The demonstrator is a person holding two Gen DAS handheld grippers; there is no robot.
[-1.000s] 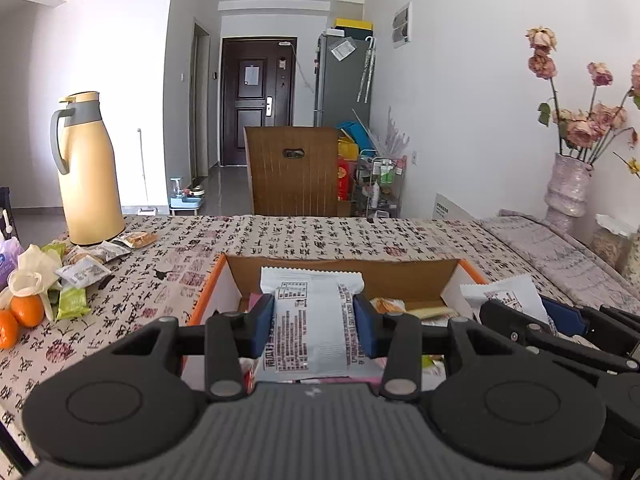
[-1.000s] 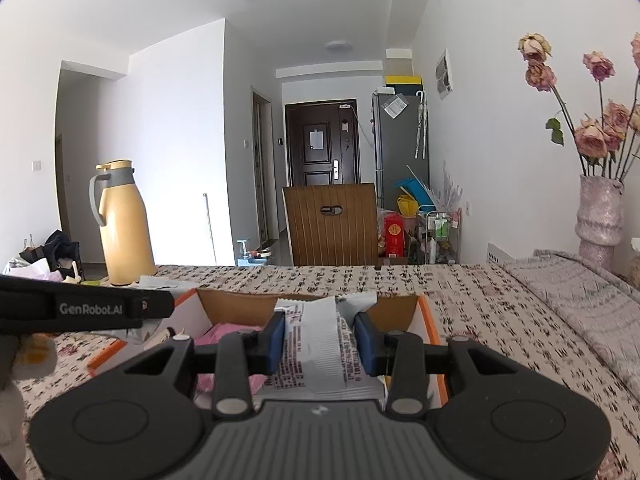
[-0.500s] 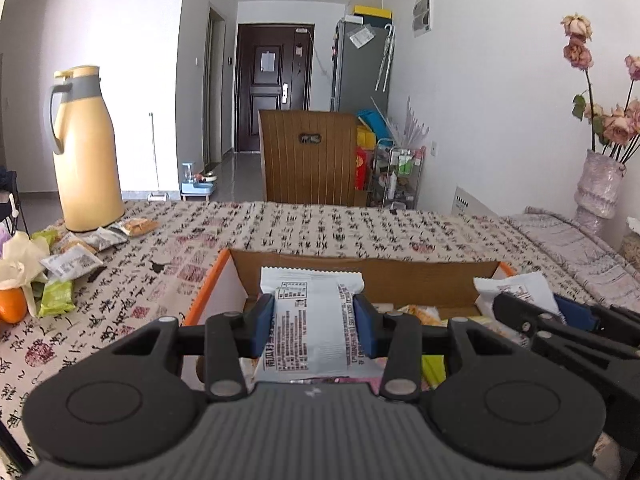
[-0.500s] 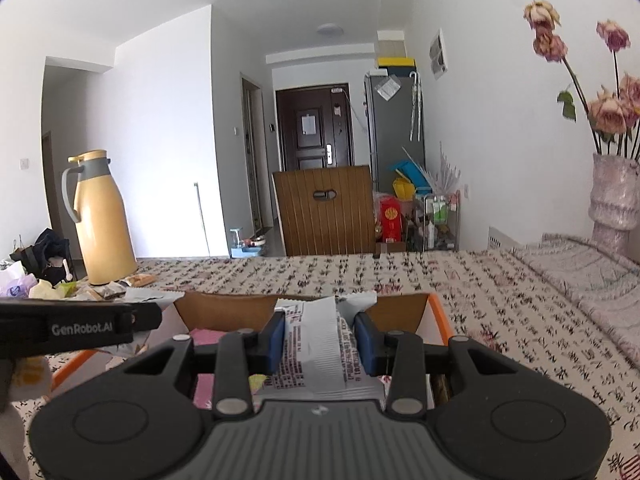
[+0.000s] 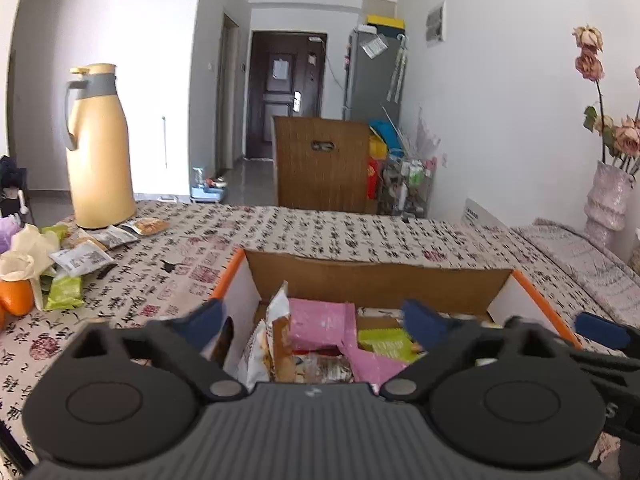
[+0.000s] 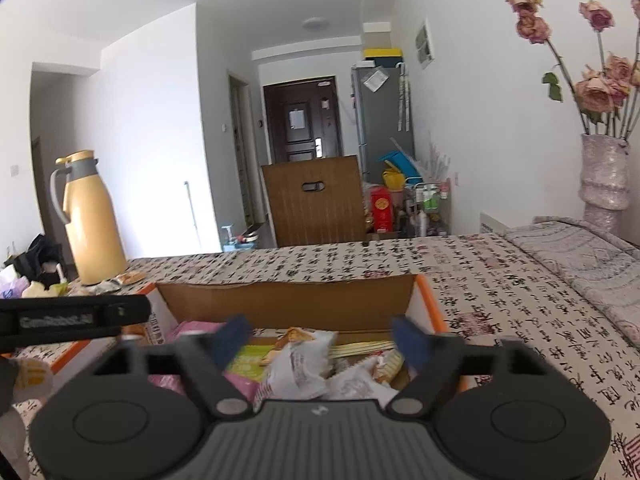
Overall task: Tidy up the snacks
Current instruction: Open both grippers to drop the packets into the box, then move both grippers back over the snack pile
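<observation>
An open cardboard box with orange edges (image 5: 376, 276) (image 6: 280, 300) sits on the patterned tablecloth and holds several snack packets: pink ones (image 5: 320, 322), a green one (image 5: 386, 344) and white ones (image 6: 300, 364). My left gripper (image 5: 316, 320) is open and empty just above the box's near side. My right gripper (image 6: 324, 338) is open and empty above the box's right part, over a white packet. The right gripper's fingertip (image 5: 600, 330) shows at the right of the left wrist view.
A yellow thermos jug (image 5: 98, 148) stands at the far left of the table. Loose snack packets (image 5: 80, 256), a green packet (image 5: 64, 292) and an orange (image 5: 16, 300) lie left of the box. A vase of dried roses (image 6: 604, 172) stands at the right. A wooden chair back (image 5: 322, 162) is beyond the table.
Both grippers have opened and let go of their white snack packets, which now lie in the box. Both views show the box from a little higher up.
</observation>
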